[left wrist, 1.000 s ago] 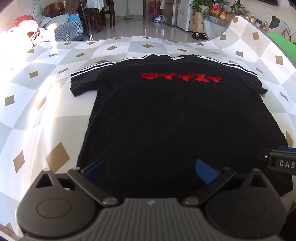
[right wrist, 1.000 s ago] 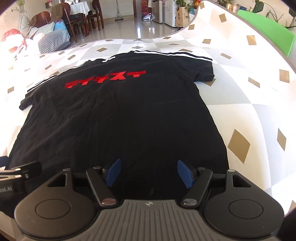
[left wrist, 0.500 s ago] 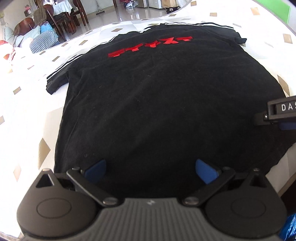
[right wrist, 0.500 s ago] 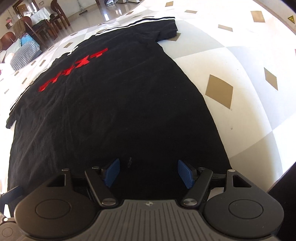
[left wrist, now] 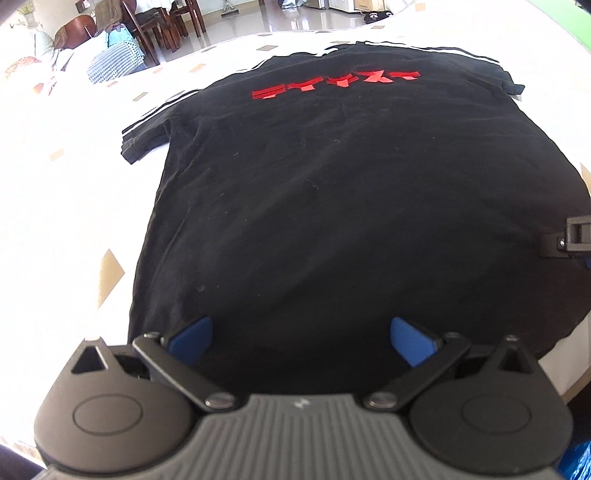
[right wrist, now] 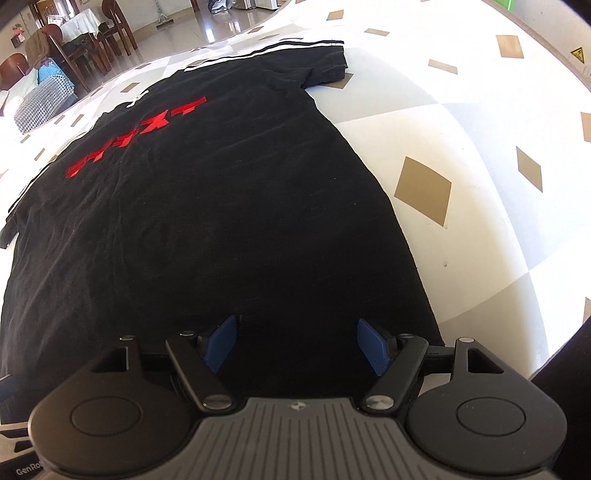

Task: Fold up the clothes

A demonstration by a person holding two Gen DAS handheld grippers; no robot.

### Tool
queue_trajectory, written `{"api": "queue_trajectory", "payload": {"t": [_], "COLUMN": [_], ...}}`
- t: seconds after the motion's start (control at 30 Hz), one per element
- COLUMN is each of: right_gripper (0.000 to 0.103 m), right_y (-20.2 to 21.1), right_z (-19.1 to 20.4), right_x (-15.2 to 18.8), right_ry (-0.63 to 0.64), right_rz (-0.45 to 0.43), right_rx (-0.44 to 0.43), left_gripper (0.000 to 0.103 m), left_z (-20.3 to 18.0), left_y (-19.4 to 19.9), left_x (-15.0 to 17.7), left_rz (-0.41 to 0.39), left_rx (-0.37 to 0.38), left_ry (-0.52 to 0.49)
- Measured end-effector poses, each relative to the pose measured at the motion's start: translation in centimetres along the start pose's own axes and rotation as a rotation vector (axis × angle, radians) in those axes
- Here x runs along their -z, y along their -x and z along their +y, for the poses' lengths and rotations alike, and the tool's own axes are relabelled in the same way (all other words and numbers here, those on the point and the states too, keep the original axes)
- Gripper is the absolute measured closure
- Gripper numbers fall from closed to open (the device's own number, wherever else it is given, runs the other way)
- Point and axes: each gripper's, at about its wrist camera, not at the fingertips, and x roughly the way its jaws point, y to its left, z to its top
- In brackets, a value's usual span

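Note:
A black T-shirt [left wrist: 332,206] with red lettering and white shoulder stripes lies flat on the table, collar at the far side; it also shows in the right wrist view [right wrist: 207,206]. My left gripper [left wrist: 301,339] is open, its blue pads spread just above the shirt's near hem, left part. My right gripper [right wrist: 295,345] is open over the hem near the shirt's right bottom corner. The right gripper's body shows at the right edge of the left wrist view [left wrist: 570,236].
The table wears a white and grey cloth with gold diamonds [right wrist: 424,188]. Its near edge runs just behind both grippers. Chairs and a dining table [left wrist: 159,22] stand on the floor beyond the far edge.
Both grippers have tilted down and come in closer to the shirt's near hem. The jaws have stayed open. The shirt has not moved.

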Motion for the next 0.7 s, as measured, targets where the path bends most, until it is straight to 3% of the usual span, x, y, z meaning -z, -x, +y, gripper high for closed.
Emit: {"api": "queue_trajectory", "payload": {"t": [0.17, 0.3, 0.47, 0.7], "right_gripper": [0.033, 0.034, 0.034, 0.034], "right_y": [0.3, 1.2, 1.8, 1.6], "right_z": [0.5, 1.5, 3.1, 5.8], "right_x": [-0.2, -0.4, -0.8, -1.5], "right_ry": [0.042, 0.124, 0.223, 0.365], "right_rz": [-0.005, -0.060, -0.104, -0.089], "right_rx": [0.019, 0.026, -0.019, -0.078], "left_gripper": [0.000, 0.000, 0.000, 0.000], "left_z": [0.4, 1.4, 2.0, 2.4], "left_y": [0.1, 0.4, 0.7, 0.4], "left_x": [-0.2, -0.6, -1.0, -2.4], "left_rz": [0.005, -0.008, -0.040, -0.057], "left_rx": [0.005, 0.045, 0.041, 0.027], "left_ry": [0.033, 0.118, 0.153, 0.166]}}
